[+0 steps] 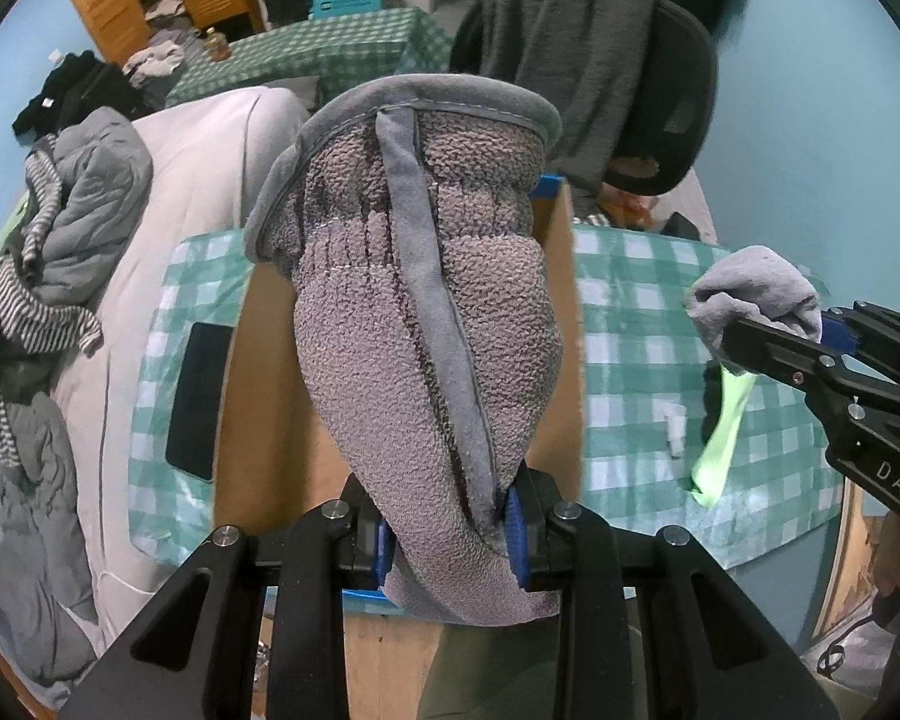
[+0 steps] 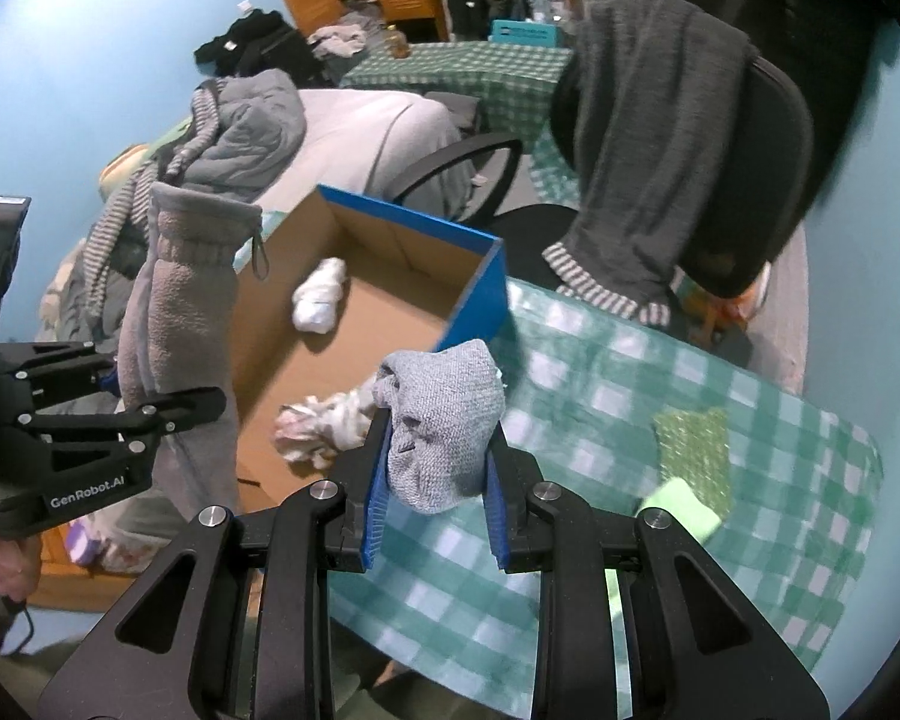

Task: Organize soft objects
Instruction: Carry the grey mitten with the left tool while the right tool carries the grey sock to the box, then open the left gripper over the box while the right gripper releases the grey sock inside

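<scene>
My left gripper point(image 1: 453, 531) is shut on a grey fleece mitten point(image 1: 426, 312) and holds it upright in the air over the near edge of an open cardboard box point(image 1: 258, 396). It also shows in the right wrist view point(image 2: 177, 324). My right gripper point(image 2: 432, 516) is shut on a balled light-grey sock point(image 2: 441, 426), held above the checked tablecloth point(image 2: 600, 408) just right of the box point(image 2: 384, 300). In the box lie a white sock roll point(image 2: 321, 294) and a patterned cloth bundle point(image 2: 318, 426).
A light-green cloth point(image 1: 720, 420) hangs under the right gripper, and a green sponge point(image 2: 693, 450) lies on the table. A black office chair draped with a dark scarf point(image 2: 648, 150) stands behind the table. A bed with piled clothes point(image 1: 66, 222) is on the left.
</scene>
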`<state>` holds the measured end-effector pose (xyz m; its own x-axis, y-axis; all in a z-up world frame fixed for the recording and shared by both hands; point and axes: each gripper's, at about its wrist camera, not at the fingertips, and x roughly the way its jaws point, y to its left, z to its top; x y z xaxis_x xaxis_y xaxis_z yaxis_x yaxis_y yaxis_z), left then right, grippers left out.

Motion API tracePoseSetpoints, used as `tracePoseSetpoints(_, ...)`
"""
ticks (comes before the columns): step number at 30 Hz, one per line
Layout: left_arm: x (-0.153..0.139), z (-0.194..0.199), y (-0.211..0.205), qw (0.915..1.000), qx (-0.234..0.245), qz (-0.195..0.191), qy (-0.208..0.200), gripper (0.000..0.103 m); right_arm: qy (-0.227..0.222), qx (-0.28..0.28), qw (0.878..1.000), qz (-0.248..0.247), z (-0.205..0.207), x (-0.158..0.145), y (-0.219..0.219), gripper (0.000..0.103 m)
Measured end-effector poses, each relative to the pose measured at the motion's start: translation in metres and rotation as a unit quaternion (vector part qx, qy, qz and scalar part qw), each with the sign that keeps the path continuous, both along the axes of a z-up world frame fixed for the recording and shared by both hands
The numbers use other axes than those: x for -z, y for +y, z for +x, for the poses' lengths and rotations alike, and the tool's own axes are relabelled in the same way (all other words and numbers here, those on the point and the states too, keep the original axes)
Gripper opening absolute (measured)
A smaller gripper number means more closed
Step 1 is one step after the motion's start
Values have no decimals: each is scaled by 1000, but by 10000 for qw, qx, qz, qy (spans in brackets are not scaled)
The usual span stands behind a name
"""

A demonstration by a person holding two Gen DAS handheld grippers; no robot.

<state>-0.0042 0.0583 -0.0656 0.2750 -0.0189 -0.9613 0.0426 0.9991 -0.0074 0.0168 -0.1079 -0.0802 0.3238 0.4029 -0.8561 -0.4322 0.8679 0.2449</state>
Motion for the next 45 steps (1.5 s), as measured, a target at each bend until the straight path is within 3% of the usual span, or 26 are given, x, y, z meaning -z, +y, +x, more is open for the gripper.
tracePoseSetpoints(18, 31, 19, 48, 9995, -188, 9, 269, 30, 260, -444, 9987, -16, 27, 22, 75, 26)
tracePoseSetpoints(28, 41, 28, 57, 9991, -114, 87, 393, 42, 465, -511, 9976, -77, 34, 36, 97, 26)
tracePoseSetpoints(33, 42, 29, 57, 9989, -81, 180, 421, 54, 515, -522, 9971, -182, 36, 39, 104, 34)
tracePoseSetpoints(38, 42, 27, 58, 9986, -79, 311, 423, 59, 476, -465, 9975, -245, 33, 37, 105, 55)
tracePoseSetpoints(41, 39, 27, 57, 9987, -67, 321, 396, 65, 450, -397, 9978, -271, 31, 35, 102, 60)
tracePoseSetpoints(45, 34, 28, 52, 9988, -36, 343, 337, 65, 449, -259, 9983, -281, 31, 33, 93, 63)
